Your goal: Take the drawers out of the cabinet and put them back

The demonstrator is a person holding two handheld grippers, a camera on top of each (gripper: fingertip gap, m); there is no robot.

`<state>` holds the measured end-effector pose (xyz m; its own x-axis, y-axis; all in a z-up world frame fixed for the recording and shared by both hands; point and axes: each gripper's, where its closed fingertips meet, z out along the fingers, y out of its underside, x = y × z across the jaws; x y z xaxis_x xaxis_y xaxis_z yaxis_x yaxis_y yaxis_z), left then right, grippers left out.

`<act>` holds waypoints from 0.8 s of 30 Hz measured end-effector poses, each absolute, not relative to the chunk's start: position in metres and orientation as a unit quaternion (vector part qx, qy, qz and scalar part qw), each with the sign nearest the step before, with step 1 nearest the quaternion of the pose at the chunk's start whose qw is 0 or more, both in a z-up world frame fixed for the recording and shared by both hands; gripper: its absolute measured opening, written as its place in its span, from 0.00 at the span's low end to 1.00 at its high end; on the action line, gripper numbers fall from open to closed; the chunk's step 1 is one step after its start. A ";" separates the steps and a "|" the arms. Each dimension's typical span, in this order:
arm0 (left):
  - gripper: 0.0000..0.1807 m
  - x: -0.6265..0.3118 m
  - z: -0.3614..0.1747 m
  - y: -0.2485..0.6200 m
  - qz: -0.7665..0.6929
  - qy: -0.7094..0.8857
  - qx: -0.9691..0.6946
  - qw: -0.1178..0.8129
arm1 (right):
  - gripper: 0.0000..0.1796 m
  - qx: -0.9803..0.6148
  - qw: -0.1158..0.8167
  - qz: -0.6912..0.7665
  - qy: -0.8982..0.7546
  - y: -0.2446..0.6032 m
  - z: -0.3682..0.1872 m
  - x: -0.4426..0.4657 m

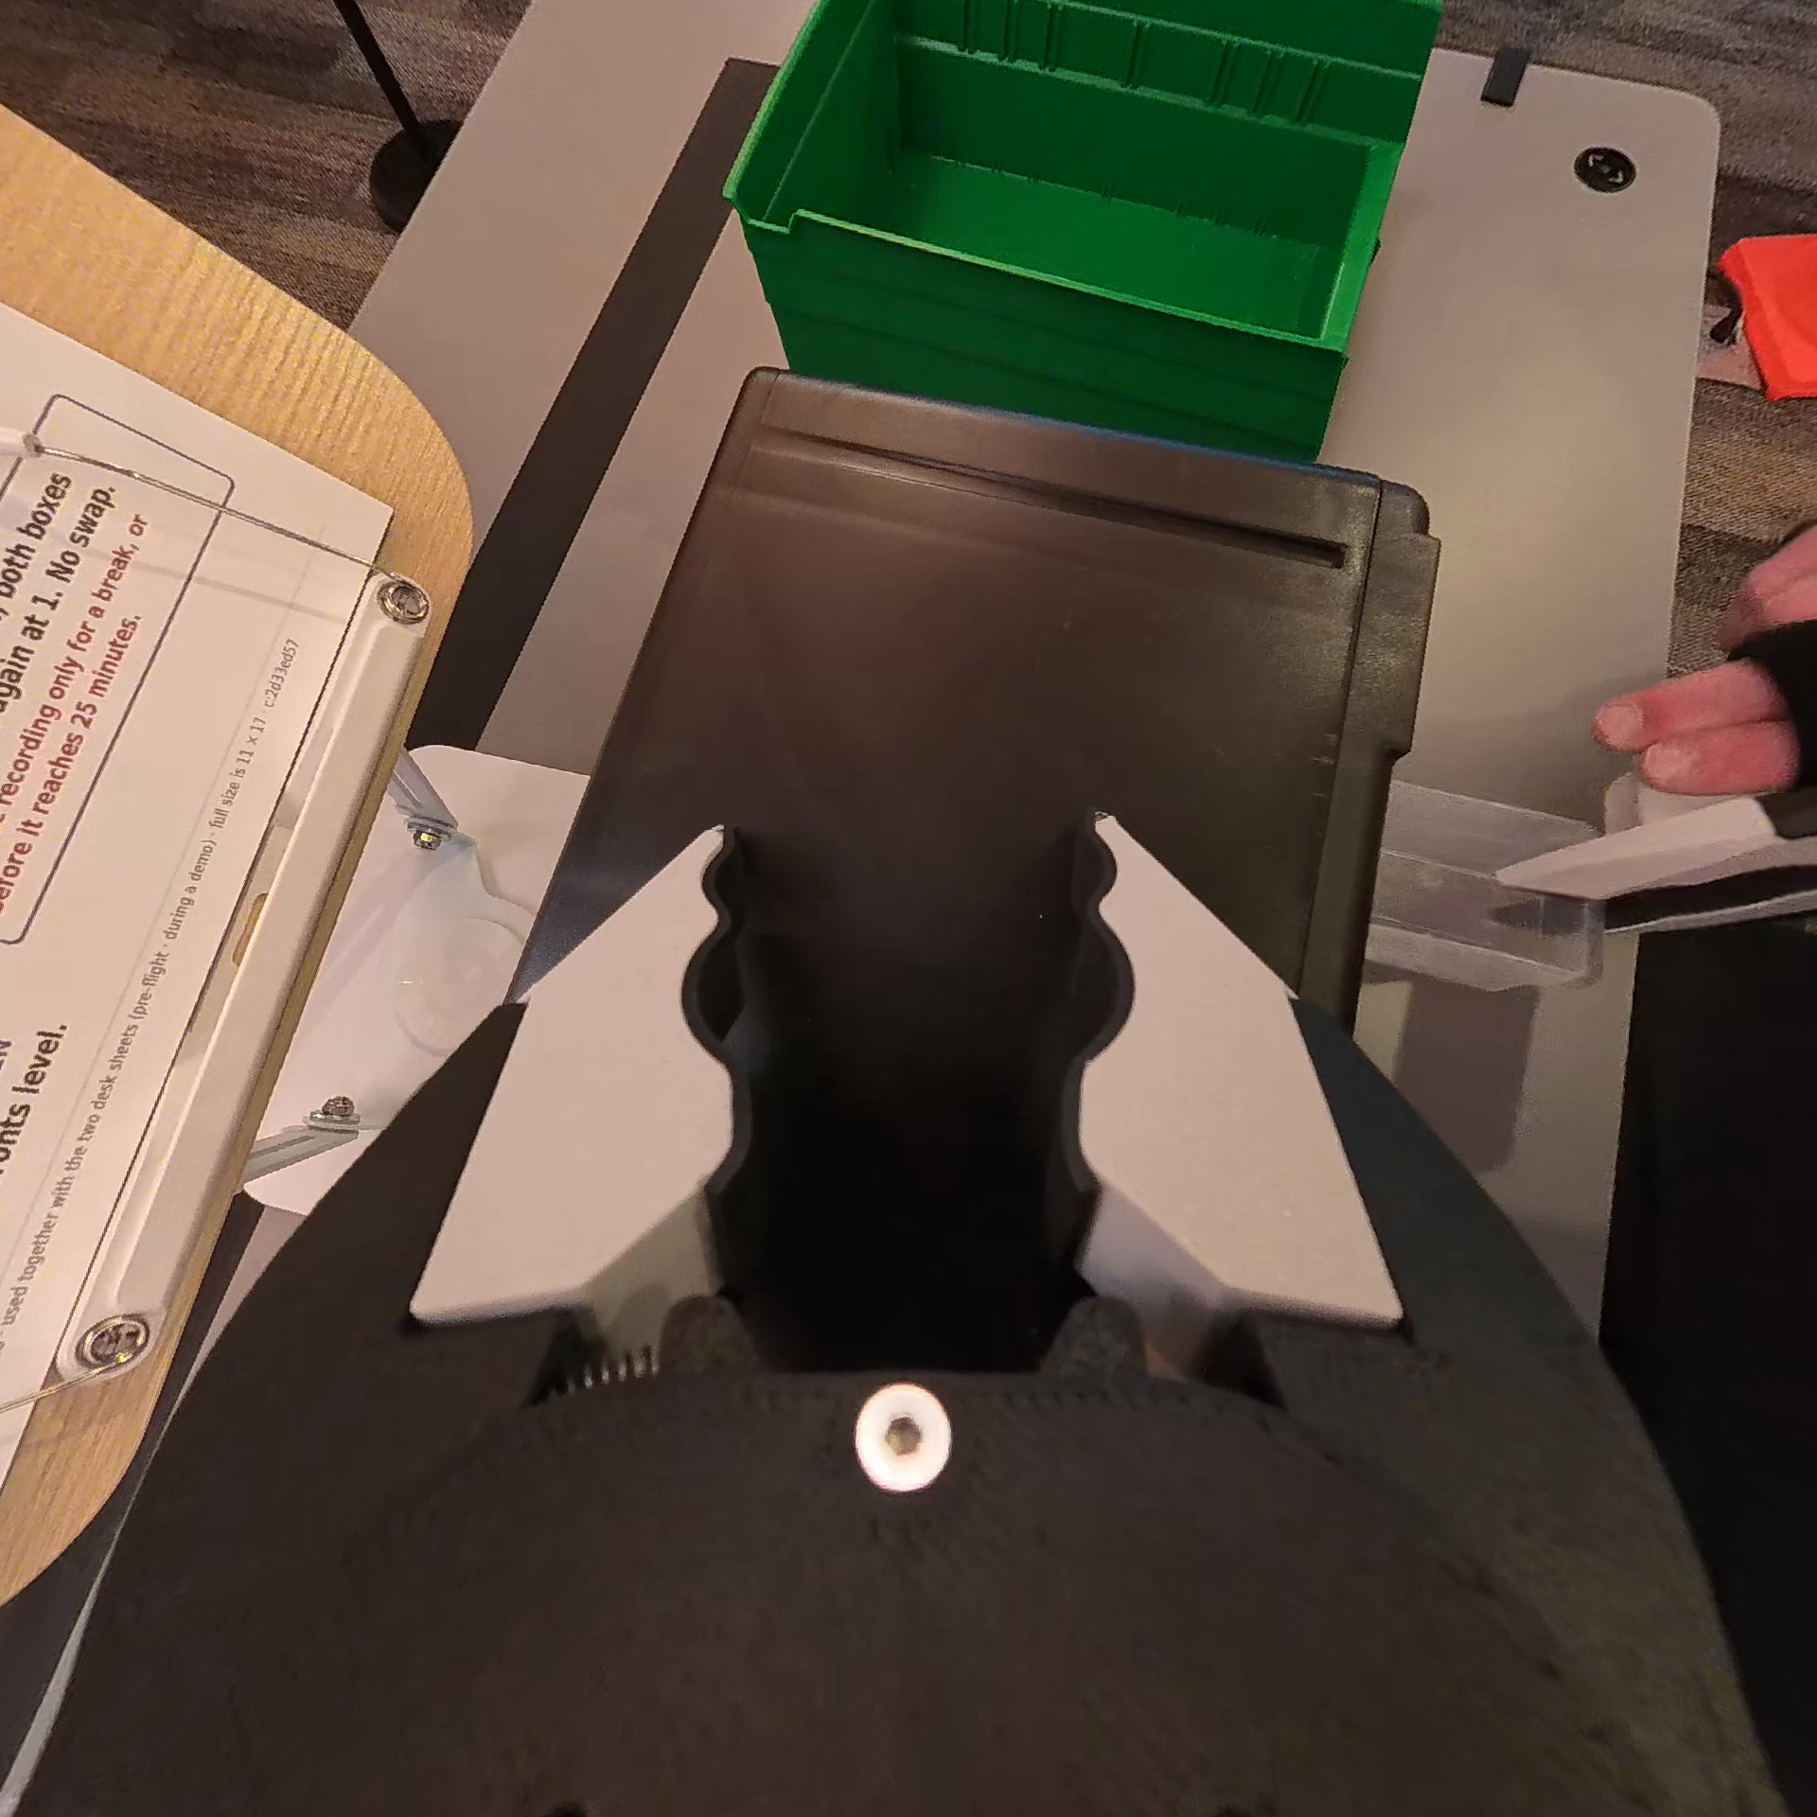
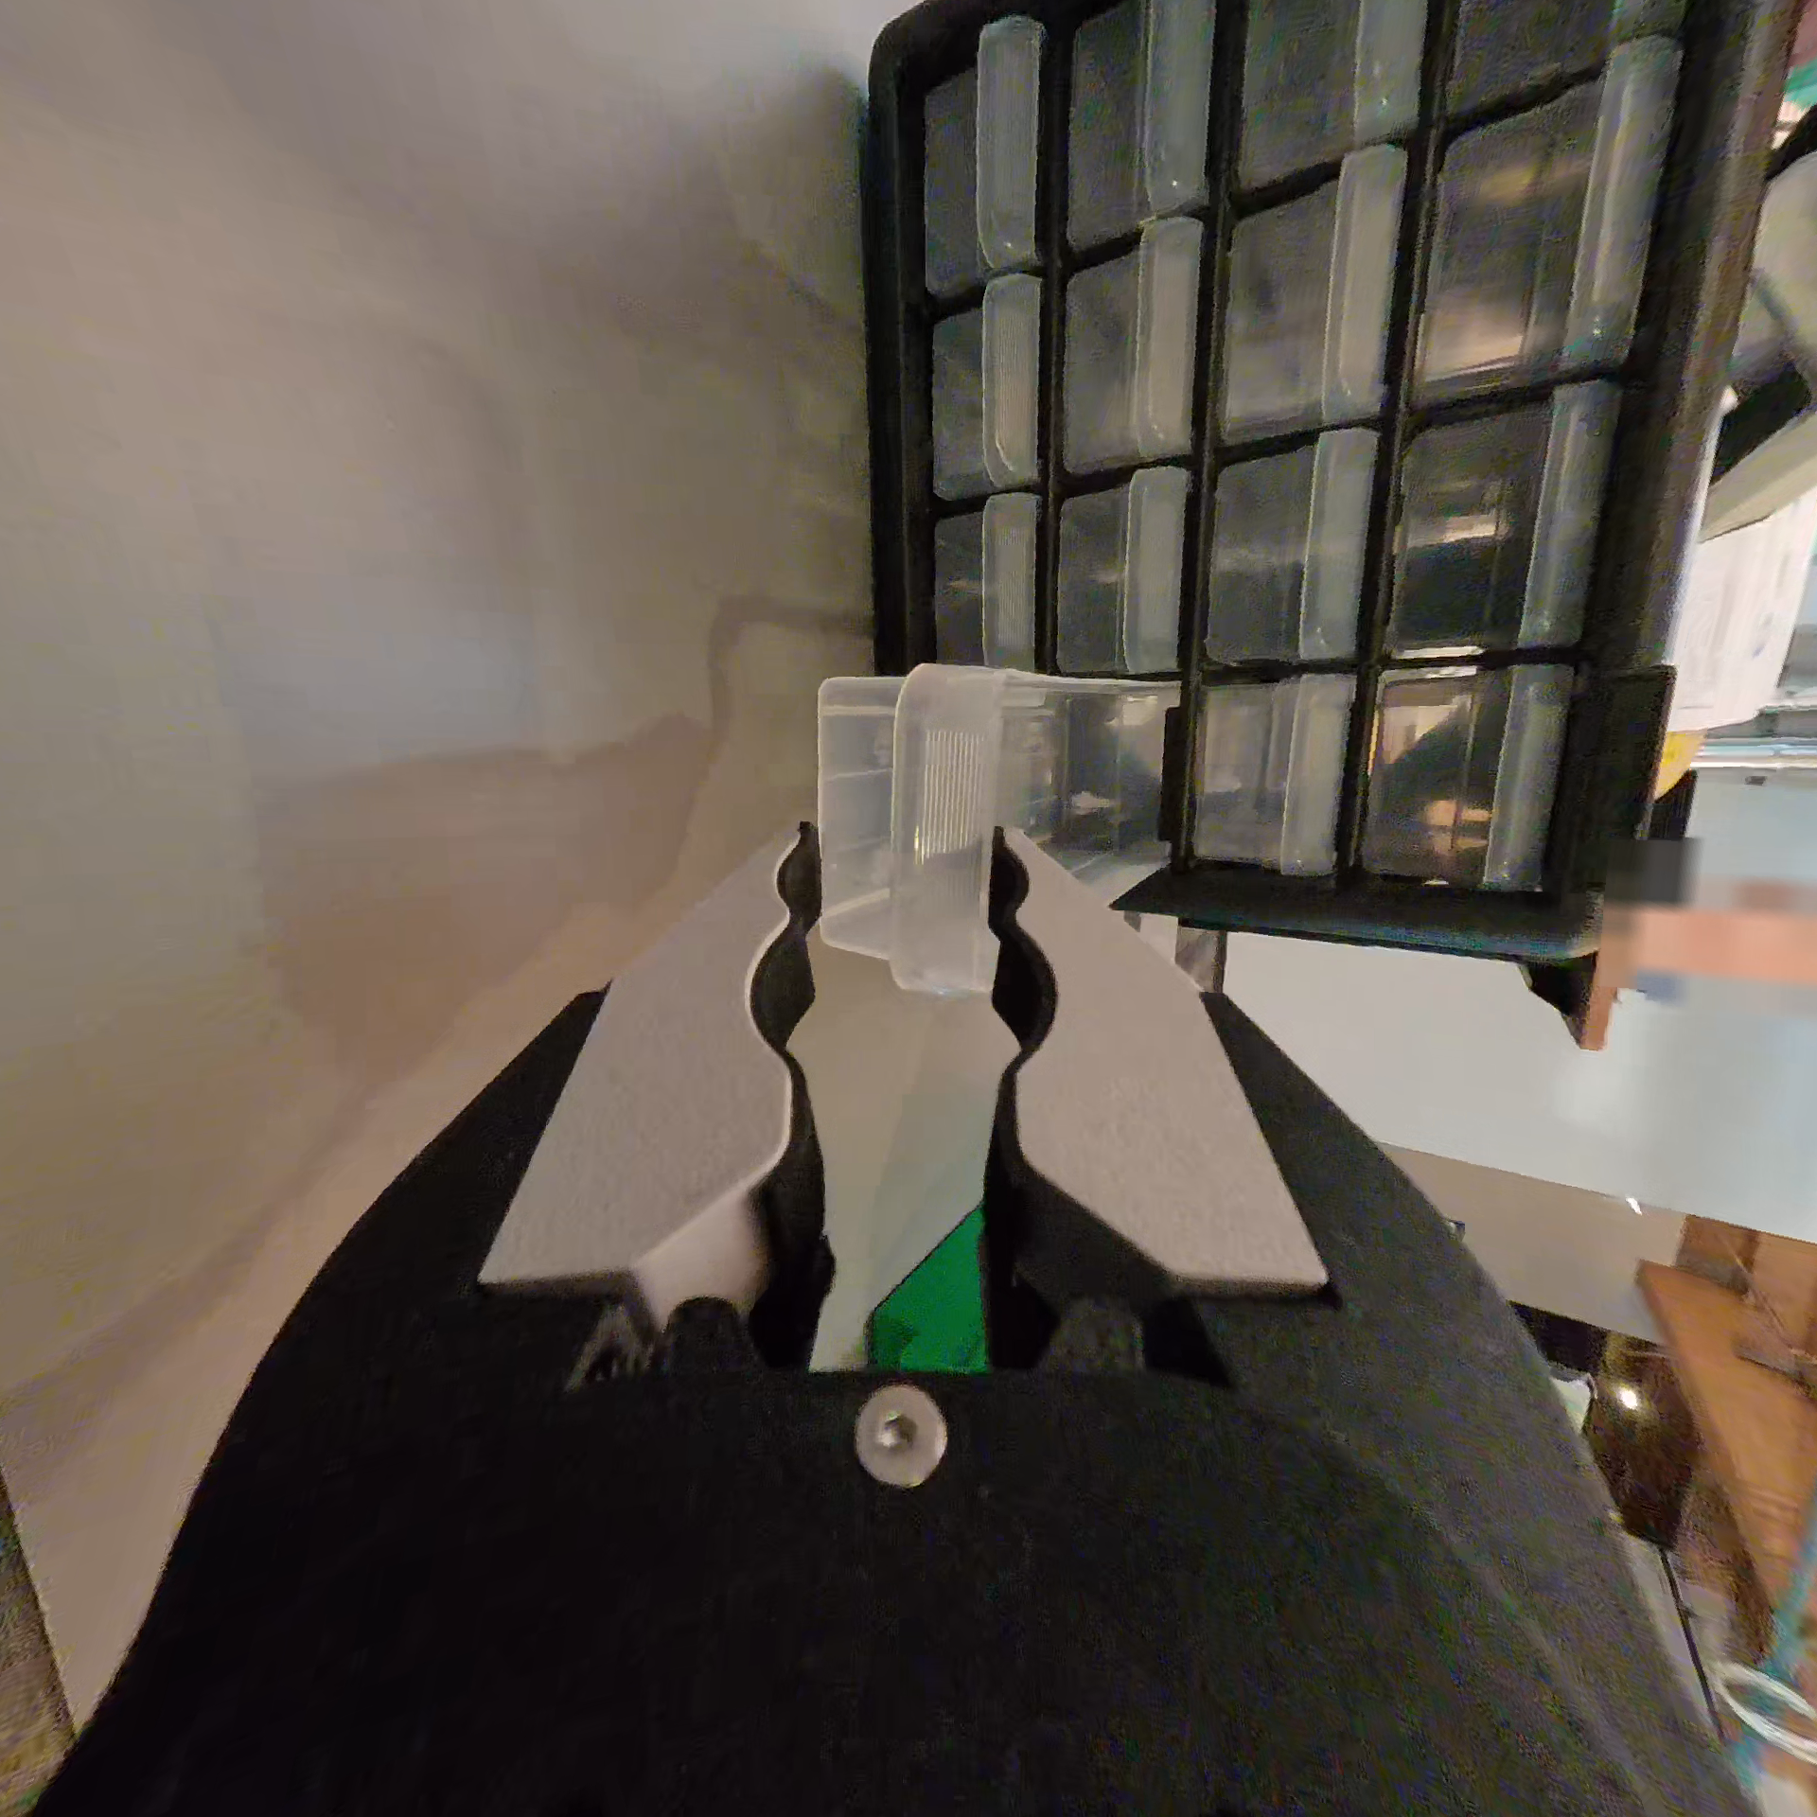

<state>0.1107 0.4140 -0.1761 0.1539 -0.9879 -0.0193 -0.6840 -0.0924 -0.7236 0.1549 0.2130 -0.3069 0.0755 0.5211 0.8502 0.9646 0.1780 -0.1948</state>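
A clear drawer (image 2: 993,787) is half out of the black cabinet (image 2: 1278,442) – its long axis points straight at the right gripper (image 2: 903,875), whose jaws are pinched on its handle. The left gripper (image 1: 909,836) is held open above the cabinet top.

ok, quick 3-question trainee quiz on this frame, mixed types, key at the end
1. True or false: the left gripper is clamped on the black cabinet.
2. Multiple choice: what sits between the right gripper fingers? A) a green bin B) a clear drawer's handle C) a sheet of paper
3. Short answer: is the clear drawer fully inside the cabinet, partly out, or fully removed?

Key:
1. False: its jaws stand open above the cabinet's top, holding nothing.
2. B
3. Partly out: its front sticks out of a slot at the cabinet's edge while the rest is still in the frame.
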 end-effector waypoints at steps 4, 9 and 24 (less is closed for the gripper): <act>0.37 0.111 -0.176 0.414 -0.250 0.600 -0.696 0.304 | 0.18 -0.622 0.433 -0.160 -0.633 0.210 -0.289 0.155; 0.37 0.111 -0.176 0.414 -0.251 0.600 -0.697 0.304 | 0.18 -0.655 0.388 -0.050 -0.647 0.210 -0.265 0.151; 0.36 0.111 -0.176 0.415 -0.252 0.598 -0.698 0.303 | 0.09 -0.676 0.249 0.177 -0.670 0.194 -0.263 0.158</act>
<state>0.1108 0.4149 -0.1757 0.1580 -0.9874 -0.0116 -0.6823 -0.1007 -0.7241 0.1582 0.1935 -0.2626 0.0397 0.9947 0.0951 0.8182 0.0223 -0.5744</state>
